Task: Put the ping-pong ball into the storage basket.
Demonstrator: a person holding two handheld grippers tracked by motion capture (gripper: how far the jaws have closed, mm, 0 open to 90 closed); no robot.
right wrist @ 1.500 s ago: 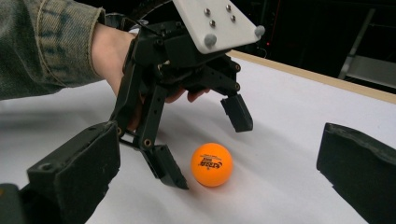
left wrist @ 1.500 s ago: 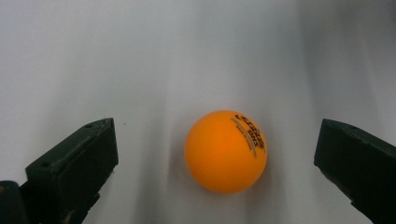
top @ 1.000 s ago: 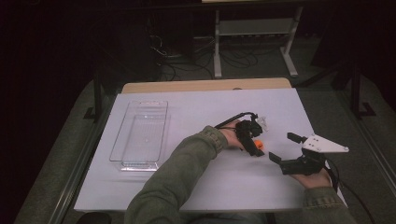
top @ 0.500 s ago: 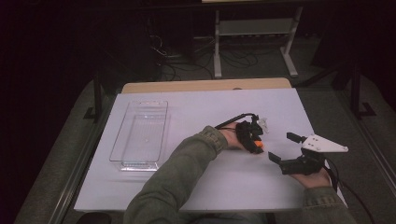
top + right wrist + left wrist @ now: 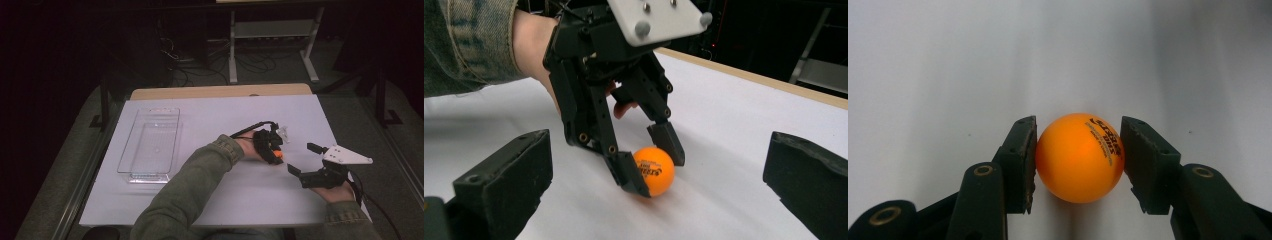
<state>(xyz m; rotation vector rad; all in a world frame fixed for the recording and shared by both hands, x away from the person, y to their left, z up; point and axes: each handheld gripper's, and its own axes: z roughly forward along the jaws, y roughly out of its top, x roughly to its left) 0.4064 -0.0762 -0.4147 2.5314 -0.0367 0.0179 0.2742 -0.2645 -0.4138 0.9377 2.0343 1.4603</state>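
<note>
We begin with the white table (image 5: 200,120), which carries a clear plastic tray (image 5: 150,145) on its left half, well apart from both hands. Nothing lies in the tray that we can make out.

On the right half, the left gripper (image 5: 278,156) reaches across from the person's green sleeve (image 5: 185,195) and stands over the orange ball (image 5: 1079,157). The right gripper (image 5: 305,161) rests near it, just to the right, jaws spread wide and holding nothing; in its own view the two black pads stand at the far edges of the frame with the ball well ahead of them.

What has changed: the left gripper's jaws have just been closing, with the ball between them. Against the earlier high views, the hand sits in nearly the same spot; only the jaws have come in. In the left gripper view both pads now meet the ball's sides, left pad touching, right pad touching at the printed lettering. The ball rests on the table surface, its shadow directly beneath it.

We judge the grasp complete and the ball not yet lifted. The likely next step is a lift and carry toward the tray. A smooth round ball may slip from flat pads if they are off centre.
</note>
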